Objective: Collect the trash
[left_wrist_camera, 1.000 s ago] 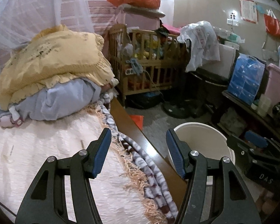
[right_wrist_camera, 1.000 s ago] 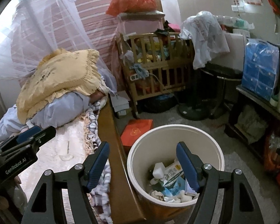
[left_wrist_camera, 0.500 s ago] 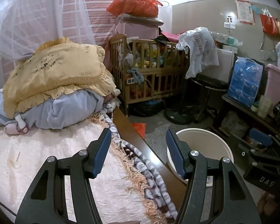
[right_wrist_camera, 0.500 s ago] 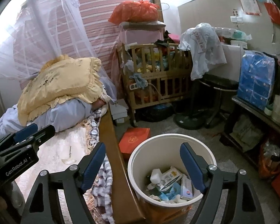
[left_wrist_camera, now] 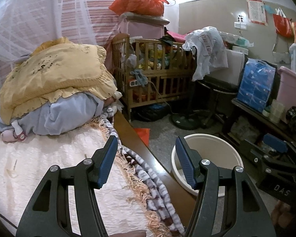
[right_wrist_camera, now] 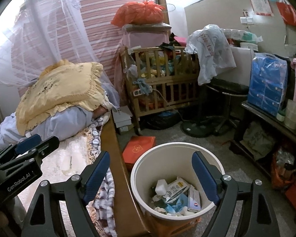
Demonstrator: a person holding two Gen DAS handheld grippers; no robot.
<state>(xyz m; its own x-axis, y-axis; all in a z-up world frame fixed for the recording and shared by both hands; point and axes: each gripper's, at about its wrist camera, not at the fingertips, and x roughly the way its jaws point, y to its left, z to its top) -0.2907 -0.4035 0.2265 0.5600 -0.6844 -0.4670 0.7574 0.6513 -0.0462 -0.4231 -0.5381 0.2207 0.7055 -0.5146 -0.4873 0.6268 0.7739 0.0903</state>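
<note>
**Hovering over the bin with both grippers empty**

Hanging above the white trash bin [right_wrist_camera: 177, 179], the right gripper [right_wrist_camera: 151, 174] has its jaws spread wide with nothing between them; they have just been opening further. The bin stands on the floor, right against the wooden side rail of the bed [right_wrist_camera: 112, 158], and its bottom is filled with trash [right_wrist_camera: 177, 195]: crumpled wrappers, a white packet, a small carton with a round logo. An orange box [right_wrist_camera: 140, 148] lies on the floor just behind the bin.

The left gripper [left_wrist_camera: 146, 162] is over the edge of the bed, its jaws about half open and holding nothing. Beneath it lie the pale quilted bedspread [left_wrist_camera: 49, 167] and a fringed, patterned blanket [left_wrist_camera: 148, 177] along the rail. From the left wrist view the bin [left_wrist_camera: 217, 148] sits to the right of the rail, partly behind the right-hand finger. A yellow pillow [left_wrist_camera: 57, 79] rests on light blue bedding at the head of the bed, and a wooden crib [left_wrist_camera: 154, 75] stands beyond.
</note>
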